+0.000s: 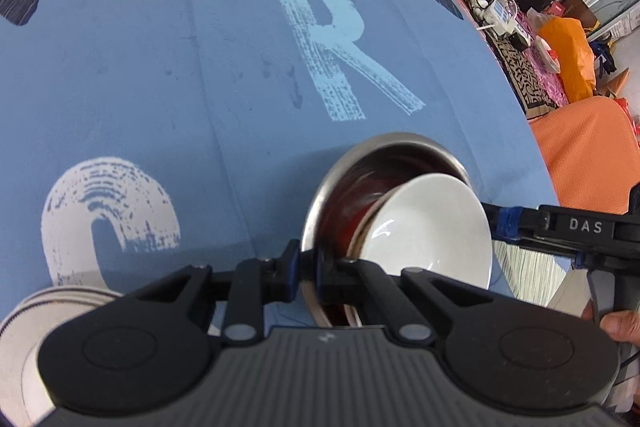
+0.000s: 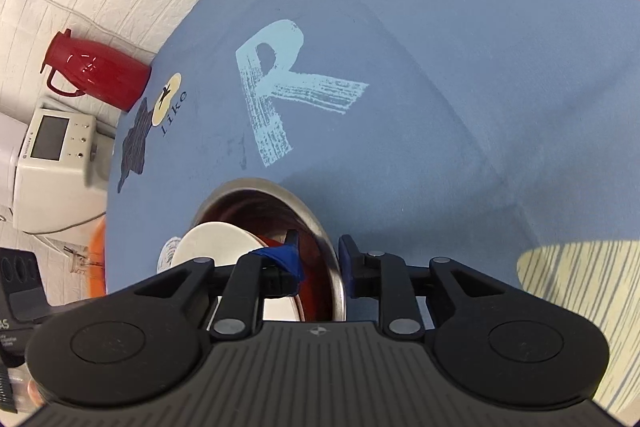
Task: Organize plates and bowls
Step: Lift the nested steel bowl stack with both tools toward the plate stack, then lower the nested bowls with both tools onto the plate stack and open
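Note:
A steel bowl (image 1: pixel 400 143) rests on the blue printed tablecloth (image 1: pixel 160 67), reddish inside. A white bowl (image 1: pixel 432 227) leans tilted in it. My left gripper (image 1: pixel 308 265) is shut on the steel bowl's near rim. My right gripper (image 1: pixel 504 223) reaches in from the right, its tips behind the white bowl's edge. In the right wrist view the right gripper (image 2: pixel 320 261) is open and straddles the steel bowl's rim (image 2: pixel 338 283). Its taped left finger (image 2: pixel 286 259) is inside, beside the white bowl (image 2: pixel 216 243), and the other finger is outside.
A plate with a striped rim (image 1: pixel 36 307) lies at the lower left by my left gripper. A red jug (image 2: pixel 96 71) and a white appliance (image 2: pixel 52 155) stand past the table's edge. An orange chair (image 1: pixel 580 155) and clutter lie to the right. A person's hand (image 1: pixel 620 323) holds the right gripper.

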A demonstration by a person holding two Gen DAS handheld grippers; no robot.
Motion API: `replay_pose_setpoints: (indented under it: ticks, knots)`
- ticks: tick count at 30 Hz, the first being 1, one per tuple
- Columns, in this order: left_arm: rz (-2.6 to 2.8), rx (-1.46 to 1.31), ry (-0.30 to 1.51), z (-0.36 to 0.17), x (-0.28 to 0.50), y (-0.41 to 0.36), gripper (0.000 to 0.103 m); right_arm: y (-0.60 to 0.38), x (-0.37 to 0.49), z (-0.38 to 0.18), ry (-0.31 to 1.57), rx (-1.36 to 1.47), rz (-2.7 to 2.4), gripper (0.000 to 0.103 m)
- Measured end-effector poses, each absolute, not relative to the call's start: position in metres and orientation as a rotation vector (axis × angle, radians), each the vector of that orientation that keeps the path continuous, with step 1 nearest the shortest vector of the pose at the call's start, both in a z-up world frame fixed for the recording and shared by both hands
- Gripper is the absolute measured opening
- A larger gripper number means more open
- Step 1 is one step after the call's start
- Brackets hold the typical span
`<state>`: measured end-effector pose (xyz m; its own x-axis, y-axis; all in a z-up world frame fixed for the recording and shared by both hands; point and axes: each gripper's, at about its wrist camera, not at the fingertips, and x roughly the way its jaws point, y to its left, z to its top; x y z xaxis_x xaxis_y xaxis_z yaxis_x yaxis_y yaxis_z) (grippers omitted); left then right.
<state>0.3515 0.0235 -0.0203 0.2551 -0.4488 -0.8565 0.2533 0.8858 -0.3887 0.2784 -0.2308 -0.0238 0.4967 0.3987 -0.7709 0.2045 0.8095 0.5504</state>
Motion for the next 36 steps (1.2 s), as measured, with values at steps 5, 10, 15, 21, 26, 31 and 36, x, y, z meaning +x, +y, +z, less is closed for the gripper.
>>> replay_pose_setpoints:
  ticks: [5,10,15,21,26,31,36]
  knots:
    - [-0.508,-0.171,1.201,-0.025,0.347,0.029,0.000,-0.233,0.278,-0.031,1.077,0.575,0.133,0.010]
    - [-0.483,-0.157,1.179,-0.028,0.340,0.039,0.027,-0.235,0.267,-0.040,1.131,0.572,0.151,0.014]
    - [-0.472,-0.216,1.198,-0.033,0.341,0.047,0.030,-0.235,0.266,-0.042,1.127,0.605,0.119,0.015]
    - [-0.510,-0.211,1.169,-0.028,0.333,0.035,0.000,-0.231,0.260,-0.040,1.109,0.615,0.092,0.010]
    - [-0.475,-0.279,1.189,-0.029,0.338,0.038,0.000,-0.225,0.256,-0.040,1.109,0.667,0.104,0.000]
    - [-0.462,-0.282,1.181,-0.020,0.340,0.043,0.000,-0.216,0.258,-0.035,1.149,0.695,0.097,0.000]
    - [-0.450,-0.279,1.157,-0.003,0.341,0.052,0.000,-0.206,0.264,-0.019,1.142,0.702,0.098,0.000]
